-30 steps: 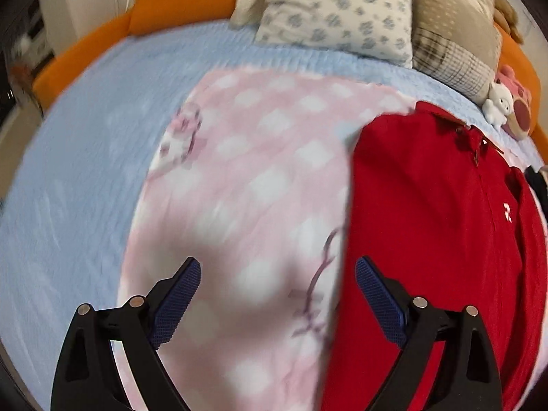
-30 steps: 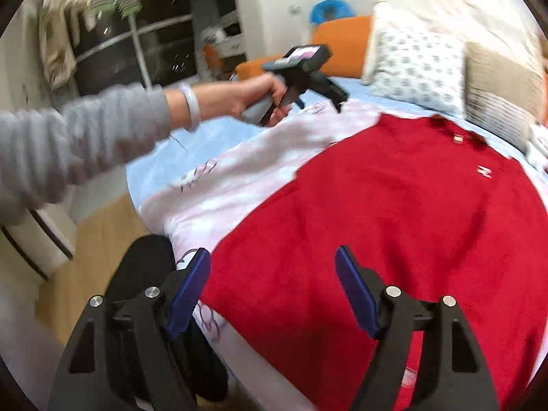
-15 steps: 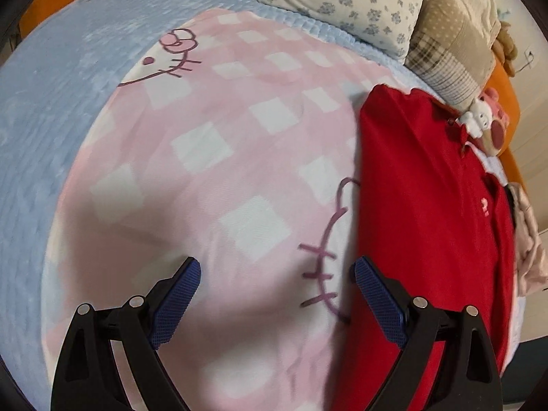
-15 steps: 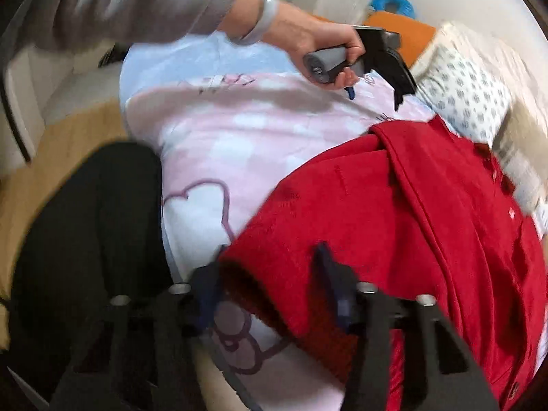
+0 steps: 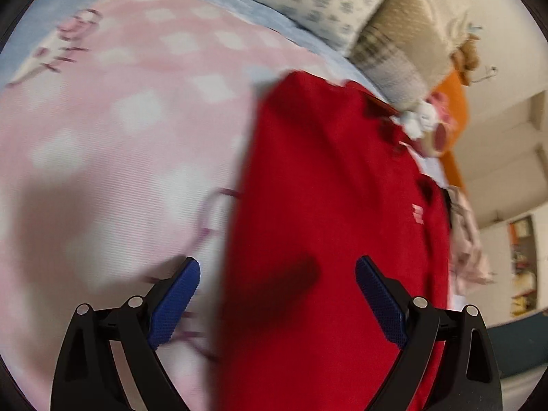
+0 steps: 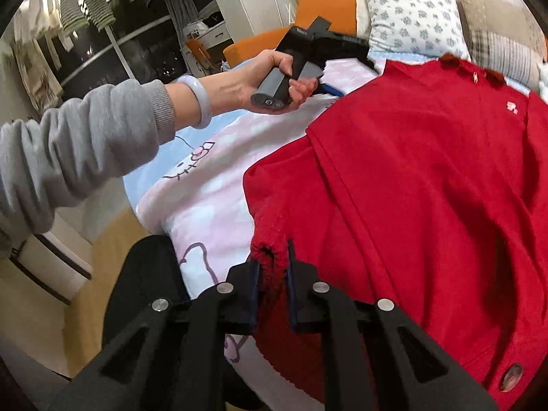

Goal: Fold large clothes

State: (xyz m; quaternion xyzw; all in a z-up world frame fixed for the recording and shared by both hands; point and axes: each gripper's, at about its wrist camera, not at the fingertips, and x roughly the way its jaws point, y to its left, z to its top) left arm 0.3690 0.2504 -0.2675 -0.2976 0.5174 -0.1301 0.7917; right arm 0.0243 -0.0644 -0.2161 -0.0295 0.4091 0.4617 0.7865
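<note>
Your right claw grips the red cardigan's cuff, your left claw hangs open above it; folding has barely begun.

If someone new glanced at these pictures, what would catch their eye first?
The bright red cardigan spread over the pink checked blanket on the bed dominates both views. Next, the right gripper is shut on the cardigan's cuff at its near edge, while the left gripper hovers open above the cardigan's left edge.
</note>
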